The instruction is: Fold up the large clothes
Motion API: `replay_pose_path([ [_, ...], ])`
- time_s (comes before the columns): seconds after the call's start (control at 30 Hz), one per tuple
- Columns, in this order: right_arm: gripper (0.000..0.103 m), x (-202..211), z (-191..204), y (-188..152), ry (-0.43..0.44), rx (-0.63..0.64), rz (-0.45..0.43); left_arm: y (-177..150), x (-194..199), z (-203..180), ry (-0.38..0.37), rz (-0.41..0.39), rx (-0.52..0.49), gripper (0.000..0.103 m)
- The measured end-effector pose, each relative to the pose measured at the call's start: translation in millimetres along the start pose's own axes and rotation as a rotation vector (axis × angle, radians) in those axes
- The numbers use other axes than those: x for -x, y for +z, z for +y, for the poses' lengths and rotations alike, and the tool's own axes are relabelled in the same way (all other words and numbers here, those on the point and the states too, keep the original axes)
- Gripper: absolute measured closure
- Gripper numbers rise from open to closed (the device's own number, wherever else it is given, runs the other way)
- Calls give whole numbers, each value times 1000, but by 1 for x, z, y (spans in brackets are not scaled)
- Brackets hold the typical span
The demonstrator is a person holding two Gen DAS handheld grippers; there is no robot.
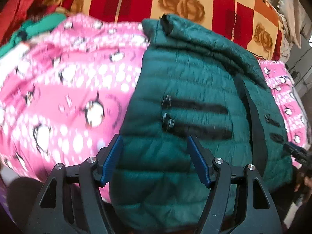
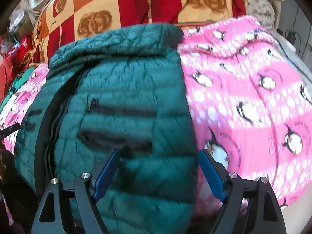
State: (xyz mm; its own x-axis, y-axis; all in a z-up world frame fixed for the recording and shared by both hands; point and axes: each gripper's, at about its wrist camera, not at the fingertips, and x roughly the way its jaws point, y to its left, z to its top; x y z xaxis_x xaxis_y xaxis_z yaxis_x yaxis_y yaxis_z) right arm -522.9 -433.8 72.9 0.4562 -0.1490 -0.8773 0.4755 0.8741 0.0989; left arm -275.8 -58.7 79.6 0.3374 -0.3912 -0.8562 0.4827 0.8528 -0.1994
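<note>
A dark green quilted puffer jacket point(image 1: 195, 89) lies on a pink penguin-print blanket point(image 1: 68, 81), front up, with black zip pockets and a black centre zip. My left gripper point(image 1: 155, 142) is open and empty over the jacket's near left part. The jacket also shows in the right wrist view point(image 2: 126, 89) on the blanket point(image 2: 243, 97). My right gripper point(image 2: 159, 154) is open and empty over the jacket's near right edge. The tip of the right gripper shows at the right edge of the left wrist view point(image 1: 296, 152).
A red, orange and cream rose-print bedspread point(image 1: 175, 2) lies behind the jacket. Green and red clothes point(image 1: 39, 25) are piled at the far left. Cables and a plug point(image 2: 290, 35) sit at the far right past the blanket.
</note>
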Motion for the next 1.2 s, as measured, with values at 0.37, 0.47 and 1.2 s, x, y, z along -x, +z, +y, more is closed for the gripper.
replay_pose_path([
  [0.37,21,2,-33,-31,136,-48,117,-37,-14,39,-124,131,136,23],
  [0.47,21,2,-30,-37,183,-54,137,-45,-14,38,-132,152,118,23],
  [1.2,80,16,-7,-46,270,98,70,-43,4,9,-54,89,-43,88],
])
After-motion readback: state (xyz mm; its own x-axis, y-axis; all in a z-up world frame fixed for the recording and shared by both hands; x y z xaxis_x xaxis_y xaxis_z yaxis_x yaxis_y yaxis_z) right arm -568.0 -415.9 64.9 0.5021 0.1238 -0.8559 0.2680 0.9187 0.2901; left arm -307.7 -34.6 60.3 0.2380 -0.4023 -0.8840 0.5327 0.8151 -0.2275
